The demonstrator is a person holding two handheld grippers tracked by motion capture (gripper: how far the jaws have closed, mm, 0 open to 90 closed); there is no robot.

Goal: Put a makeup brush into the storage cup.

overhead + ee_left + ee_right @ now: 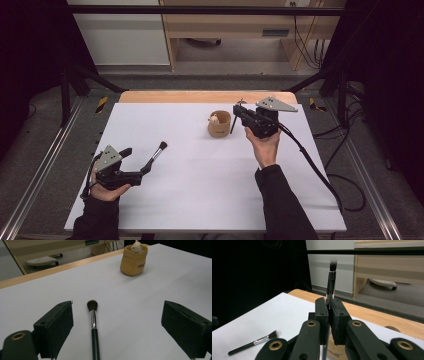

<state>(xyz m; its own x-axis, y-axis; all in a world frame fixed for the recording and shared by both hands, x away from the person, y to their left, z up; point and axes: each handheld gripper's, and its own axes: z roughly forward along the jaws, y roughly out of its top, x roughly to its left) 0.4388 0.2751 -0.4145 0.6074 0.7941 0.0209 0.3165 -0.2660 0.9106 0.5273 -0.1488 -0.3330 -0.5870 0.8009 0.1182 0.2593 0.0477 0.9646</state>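
Brushes here look light, stiff, slick-handled: right fingers (329, 308) pinch one brush (331, 277) mid-handle; left fingers (117, 327) stand wide around the other brush (93, 325), best gripped at its handle

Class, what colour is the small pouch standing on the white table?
The pouch is tan-yellow with small dark lettering; the left gripper view shows it best.

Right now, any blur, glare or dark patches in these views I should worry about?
High view: even light on the white table, dark at both sides, soft overall. Left gripper view: brush on the table sharp, the near fingers slightly soft, no glare. Right gripper view: the held brush has a blurred tip, the left background is black, and the brush lying on the table is fairly clear.
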